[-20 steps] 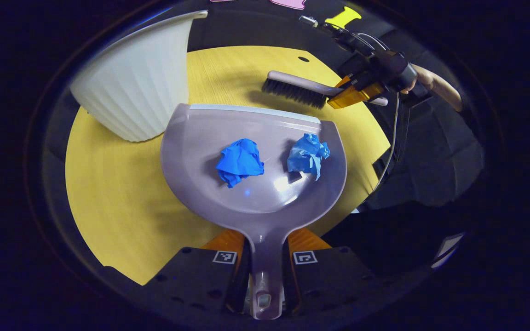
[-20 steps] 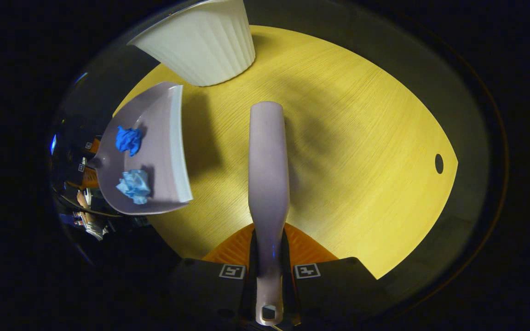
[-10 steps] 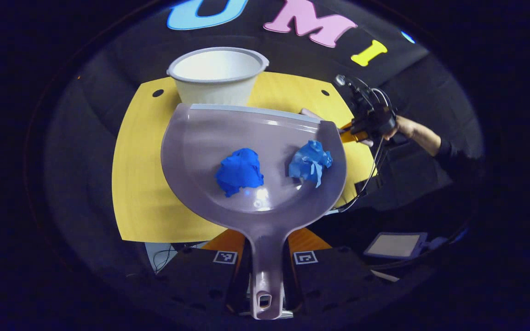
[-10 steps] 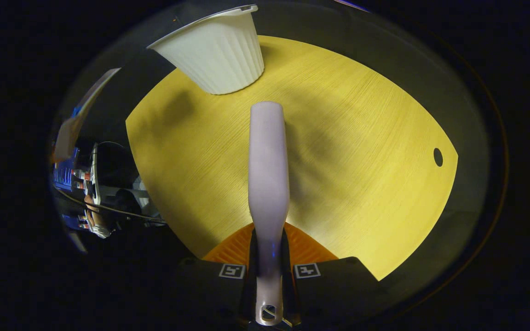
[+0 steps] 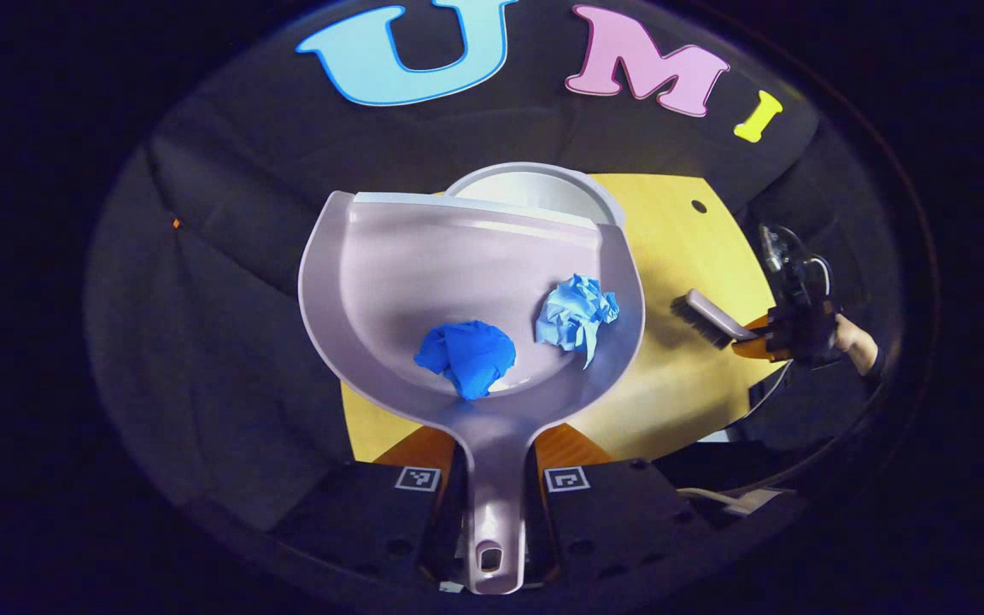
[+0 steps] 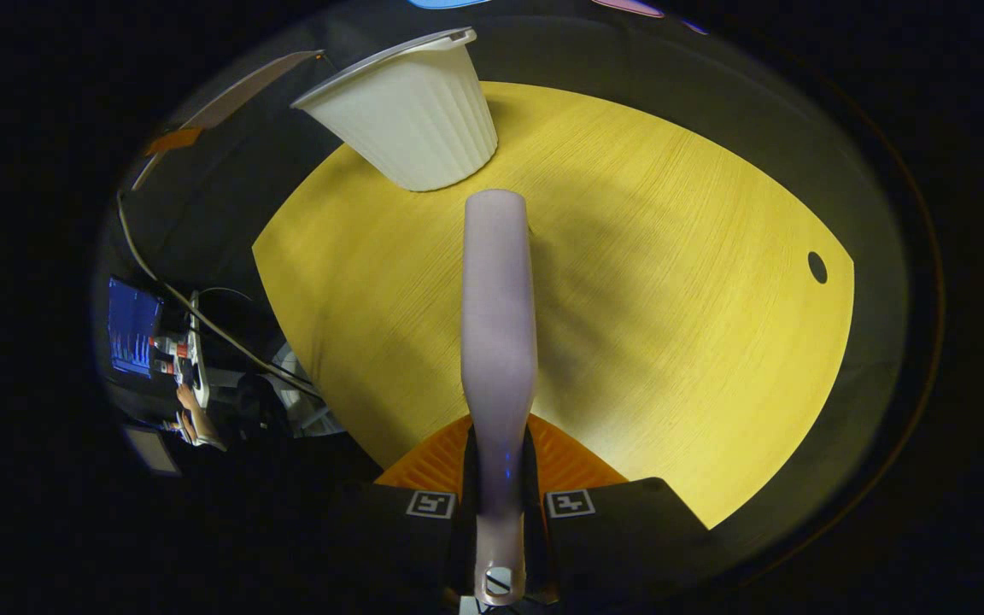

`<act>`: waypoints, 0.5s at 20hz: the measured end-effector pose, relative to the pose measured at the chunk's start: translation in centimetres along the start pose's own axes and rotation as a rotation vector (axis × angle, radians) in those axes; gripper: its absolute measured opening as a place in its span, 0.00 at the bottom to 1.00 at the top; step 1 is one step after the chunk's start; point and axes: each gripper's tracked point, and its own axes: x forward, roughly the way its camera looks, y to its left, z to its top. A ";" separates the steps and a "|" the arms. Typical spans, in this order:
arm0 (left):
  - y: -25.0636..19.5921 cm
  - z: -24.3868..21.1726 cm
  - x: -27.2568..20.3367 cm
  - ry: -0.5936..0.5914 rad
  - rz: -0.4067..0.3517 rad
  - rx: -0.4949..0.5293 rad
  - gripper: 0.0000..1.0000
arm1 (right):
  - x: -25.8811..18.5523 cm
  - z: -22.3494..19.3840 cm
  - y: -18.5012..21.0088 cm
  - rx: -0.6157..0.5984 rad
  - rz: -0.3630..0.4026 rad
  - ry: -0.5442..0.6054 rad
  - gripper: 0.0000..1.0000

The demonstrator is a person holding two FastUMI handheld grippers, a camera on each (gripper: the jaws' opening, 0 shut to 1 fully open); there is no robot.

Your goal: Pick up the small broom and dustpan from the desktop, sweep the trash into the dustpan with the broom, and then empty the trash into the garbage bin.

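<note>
Dustpan [image 5: 458, 265] handle sits pinched between both fingers of the left gripper [image 5: 492, 483], with two blue paper balls [image 5: 466, 357] lying in the pan, its front lip before the white garbage bin [image 5: 535, 190]. The right gripper [image 6: 499, 495] is closed on the broom [image 6: 498, 316] handle, above the yellow table [image 6: 671, 325].

Legible text: none. Square black-and-white coded markers, one on each finger [image 5: 417, 478] of the left gripper [image 5: 492, 478] and each finger [image 6: 430, 504] of the right gripper [image 6: 499, 504]; they carry no readable characters.
</note>
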 end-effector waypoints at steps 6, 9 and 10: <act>2.0 5.7 2.4 0.145 0.178 0.230 0.28 | 1.0 -1.1 -1.2 0.039 0.022 -0.017 0.24; 3.9 7.1 1.4 0.198 0.373 0.433 0.28 | 1.0 -1.6 -1.8 0.054 0.031 -0.023 0.24; 3.6 7.4 1.0 0.209 0.418 0.498 0.28 | 1.1 -1.7 -2.0 0.059 0.033 -0.024 0.24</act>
